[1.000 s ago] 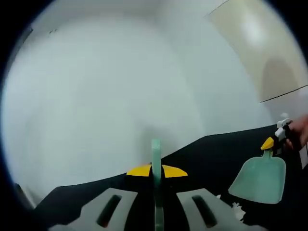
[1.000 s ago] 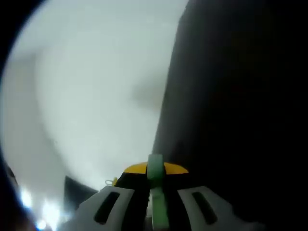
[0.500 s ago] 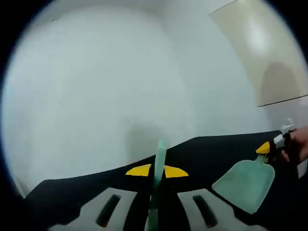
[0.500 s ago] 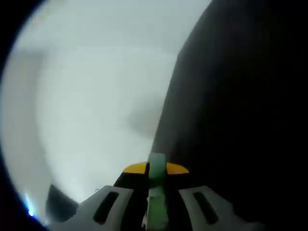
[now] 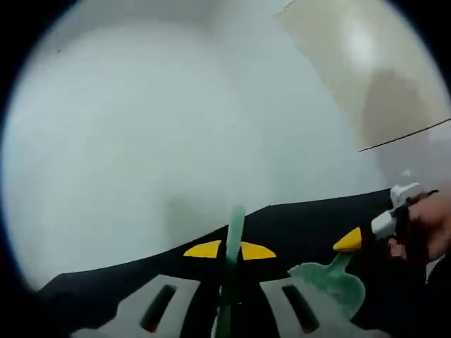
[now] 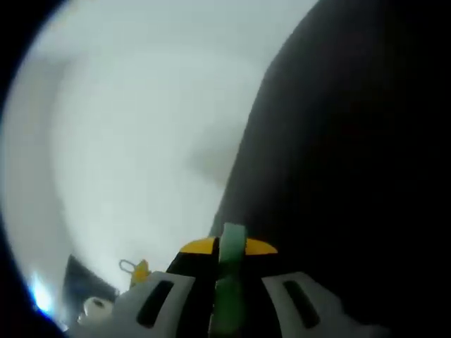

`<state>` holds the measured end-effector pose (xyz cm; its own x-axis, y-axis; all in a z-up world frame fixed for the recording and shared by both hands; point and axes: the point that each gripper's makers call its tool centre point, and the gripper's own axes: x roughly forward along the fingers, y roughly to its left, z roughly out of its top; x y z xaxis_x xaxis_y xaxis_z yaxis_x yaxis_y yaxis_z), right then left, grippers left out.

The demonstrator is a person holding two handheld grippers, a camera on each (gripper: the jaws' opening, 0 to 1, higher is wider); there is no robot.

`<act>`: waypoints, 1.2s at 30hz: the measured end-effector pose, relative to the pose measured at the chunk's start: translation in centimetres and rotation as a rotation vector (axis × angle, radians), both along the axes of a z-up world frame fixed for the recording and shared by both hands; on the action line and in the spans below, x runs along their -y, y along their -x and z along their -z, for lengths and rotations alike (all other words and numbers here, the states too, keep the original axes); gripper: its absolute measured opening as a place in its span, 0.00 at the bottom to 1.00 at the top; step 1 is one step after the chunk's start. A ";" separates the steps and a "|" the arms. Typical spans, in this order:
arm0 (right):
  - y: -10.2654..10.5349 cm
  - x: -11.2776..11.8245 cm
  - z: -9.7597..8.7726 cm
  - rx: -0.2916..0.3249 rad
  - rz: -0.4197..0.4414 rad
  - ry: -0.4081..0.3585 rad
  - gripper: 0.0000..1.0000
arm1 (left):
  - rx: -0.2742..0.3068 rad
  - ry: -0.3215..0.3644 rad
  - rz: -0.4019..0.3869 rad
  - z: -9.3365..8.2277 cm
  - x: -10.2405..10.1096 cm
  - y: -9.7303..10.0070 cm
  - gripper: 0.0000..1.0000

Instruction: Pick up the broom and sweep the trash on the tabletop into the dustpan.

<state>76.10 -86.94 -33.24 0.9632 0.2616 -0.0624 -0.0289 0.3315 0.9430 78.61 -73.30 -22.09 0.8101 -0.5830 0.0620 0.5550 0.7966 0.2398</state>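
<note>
Left tongs (image 5: 229, 264) pinch the broom's thin green handle (image 5: 233, 229); right tongs (image 6: 229, 264) clamp the dustpan handle (image 6: 231, 243). Dustpan (image 5: 331, 282) hangs above the worktop (image 5: 296, 222) (light, stiff plastic; grip the stems).

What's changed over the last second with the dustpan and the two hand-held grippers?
In the left gripper view, the dustpan, held by the right hand-held gripper, swung in toward the left hand-held gripper and now sits lower and closer. Both stayed shut, the left on a green handle, the right on the dustpan's. The black tabletop is unchanged.
</note>
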 end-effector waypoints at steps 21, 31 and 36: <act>-0.6 -0.1 0.0 0.025 -0.012 0.020 0.14 | -0.031 0.195 0.052 -3.9 -5.8 -0.8 0.04; -0.4 -0.1 -0.1 0.035 -0.013 0.021 0.14 | -0.094 0.377 0.179 -5.9 -5.2 -0.1 0.05; -0.4 -0.2 -0.1 0.042 -0.016 0.021 0.14 | -0.008 0.310 -0.007 -6.3 -10.5 -1.6 0.04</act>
<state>76.54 -86.79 -33.13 0.9608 0.2758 -0.0275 -0.0740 0.3508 0.9335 80.19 -62.80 -15.76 0.8153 -0.5318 0.2292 0.5501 0.8349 -0.0196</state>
